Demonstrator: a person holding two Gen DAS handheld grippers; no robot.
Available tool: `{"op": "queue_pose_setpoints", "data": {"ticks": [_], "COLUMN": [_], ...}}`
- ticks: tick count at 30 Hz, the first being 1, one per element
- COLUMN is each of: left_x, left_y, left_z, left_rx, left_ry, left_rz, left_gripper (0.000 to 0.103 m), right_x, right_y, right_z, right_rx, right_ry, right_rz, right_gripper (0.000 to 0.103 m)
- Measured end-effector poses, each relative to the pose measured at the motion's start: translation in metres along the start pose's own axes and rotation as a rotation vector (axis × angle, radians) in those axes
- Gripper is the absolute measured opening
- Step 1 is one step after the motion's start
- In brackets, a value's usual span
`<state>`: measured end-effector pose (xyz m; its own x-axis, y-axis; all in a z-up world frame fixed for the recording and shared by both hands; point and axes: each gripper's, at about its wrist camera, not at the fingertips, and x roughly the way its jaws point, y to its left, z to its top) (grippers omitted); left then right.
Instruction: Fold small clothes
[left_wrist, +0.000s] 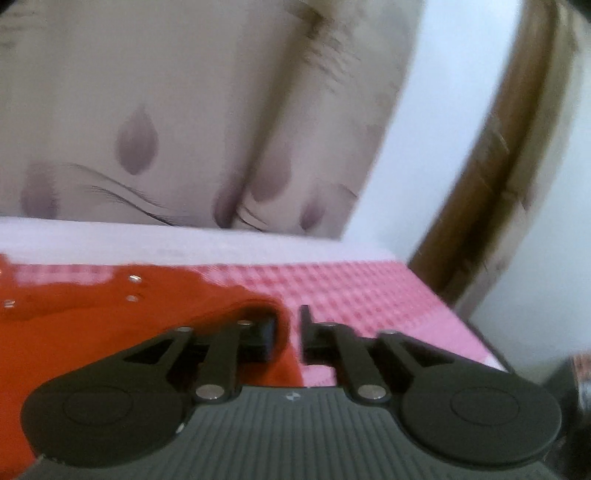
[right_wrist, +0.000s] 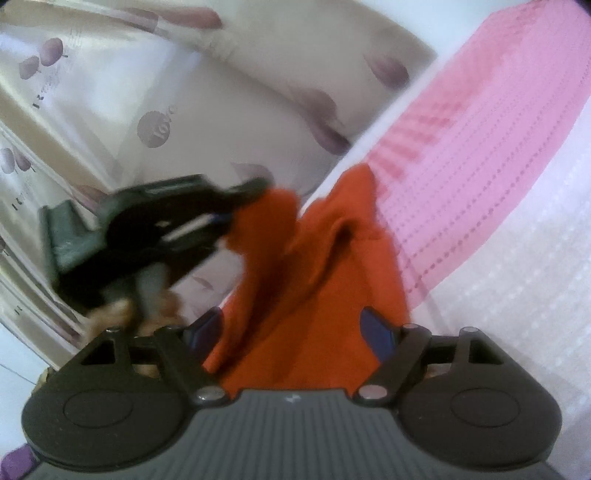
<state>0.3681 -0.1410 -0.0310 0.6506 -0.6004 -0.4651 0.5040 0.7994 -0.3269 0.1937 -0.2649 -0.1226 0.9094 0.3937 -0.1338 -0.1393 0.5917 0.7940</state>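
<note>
Left wrist view: left gripper (left_wrist: 291, 334), black, two fingers standing narrowly apart with red cloth draped through the gap and over the left finger; whether they pinched it could not be told here; red garment (left_wrist: 92, 325), orange-red, small metal snaps near its upper left, spread to the left over a pink checked cloth (left_wrist: 362, 291); white bedding (left_wrist: 147, 240) beyond; beige curtain (left_wrist: 184, 110) with mauve petal print behind; brown wooden frame (left_wrist: 491, 166) at right; picture blurred.

Right wrist view: right gripper (right_wrist: 293, 332), fingers set wide, blue pads showing, the red garment (right_wrist: 321, 295) bunched between them and filling the gap; contact with the pads not discernible; same garment raised off the bed, its far corner clamped in the left gripper (right_wrist: 236, 210), tips together on the fabric, seen at left, blurred; the person's hand (right_wrist: 122, 310) beneath that gripper; pink checked cloth (right_wrist: 498, 147) at right; white bedding (right_wrist: 517, 295) below it; printed curtain (right_wrist: 147, 92) behind.
</note>
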Motion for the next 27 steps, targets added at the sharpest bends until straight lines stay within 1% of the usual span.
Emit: {"op": "queue_pose_setpoints", "data": {"ticks": [1, 2, 3, 4, 5, 6, 7, 9, 11, 13, 14, 15, 17, 20, 21, 22, 23, 24, 25, 26, 27], "left_x": [0.001, 0.001, -0.003, -0.017, -0.028, -0.038, -0.050, -0.077, -0.104, -0.128, -0.136, -0.142, -0.150, -0.154, -0.153, -0.156, -0.160, -0.160, -0.161, -0.161, -0.160], "left_y": [-0.001, -0.002, -0.004, -0.006, -0.007, -0.005, 0.000, 0.017, 0.040, 0.063, 0.077, 0.089, 0.111, 0.135, 0.141, 0.142, 0.141, 0.139, 0.138, 0.133, 0.133], "left_z": [-0.003, -0.003, -0.006, -0.008, -0.008, -0.007, -0.004, -0.009, -0.025, -0.047, -0.061, -0.072, -0.092, -0.116, -0.123, -0.128, -0.128, -0.128, -0.127, -0.126, -0.126], "left_rx": [0.022, 0.028, 0.024, 0.018, 0.020, 0.023, 0.016, -0.044, -0.135, -0.210, -0.244, -0.276, -0.349, -0.435, -0.448, -0.453, -0.446, -0.416, -0.396, -0.386, -0.381], "left_ry": [-0.001, -0.013, -0.045, -0.104, -0.141, -0.158, -0.166, -0.178, -0.200, -0.213, -0.205, -0.191, -0.174, -0.187, -0.197, -0.223, -0.246, -0.253, -0.242, -0.228, -0.222], "left_rz": [-0.009, -0.004, 0.002, -0.009, -0.033, -0.045, -0.037, -0.008, 0.017, 0.075, 0.119, 0.154, 0.184, 0.231, 0.242, 0.242, 0.244, 0.253, 0.260, 0.258, 0.257], "left_gripper": [0.055, 0.089, 0.101, 0.103, 0.103, 0.103, 0.103, 0.103, 0.103, 0.103, 0.103, 0.103, 0.103, 0.103, 0.102, 0.102, 0.103, 0.103, 0.103, 0.103, 0.103], "right_x": [0.000, 0.000, 0.000, -0.001, -0.002, -0.003, -0.003, -0.003, -0.003, -0.001, 0.000, 0.003, 0.015, 0.051, 0.068, 0.084, 0.106, 0.126, 0.143, 0.158, 0.167], "right_y": [0.000, 0.000, -0.001, -0.001, -0.002, -0.002, -0.003, -0.002, 0.001, 0.010, 0.017, 0.028, 0.057, 0.096, 0.109, 0.118, 0.125, 0.128, 0.128, 0.124, 0.118], "right_z": [0.000, 0.000, 0.000, 0.000, 0.000, 0.000, 0.000, -0.001, -0.001, 0.003, 0.005, 0.007, 0.012, 0.020, 0.020, 0.018, 0.013, 0.007, -0.001, -0.005, -0.003], "right_rx": [0.001, 0.001, 0.002, 0.004, 0.006, 0.009, 0.010, 0.010, 0.003, -0.026, -0.069, -0.142, -0.334, -0.586, -0.697, -0.795, -0.919, -1.038, -1.151, -1.236, -1.266], "right_ry": [0.000, -0.001, -0.001, -0.002, -0.002, -0.004, -0.006, -0.008, -0.004, 0.013, 0.015, 0.012, -0.008, 0.024, 0.030, 0.045, 0.086, 0.114, 0.119, 0.131, 0.143], "right_rz": [0.002, 0.004, 0.005, 0.008, 0.011, 0.013, 0.013, 0.007, -0.021, -0.063, -0.082, -0.113, -0.206, -0.305, -0.357, -0.405, -0.461, -0.522, -0.579, -0.627, -0.674], "right_gripper": [0.081, 0.081, 0.081, 0.081, 0.081, 0.081, 0.081, 0.081, 0.081, 0.082, 0.082, 0.082, 0.082, 0.082, 0.082, 0.082, 0.079, 0.079, 0.067, 0.034, 0.024]}}
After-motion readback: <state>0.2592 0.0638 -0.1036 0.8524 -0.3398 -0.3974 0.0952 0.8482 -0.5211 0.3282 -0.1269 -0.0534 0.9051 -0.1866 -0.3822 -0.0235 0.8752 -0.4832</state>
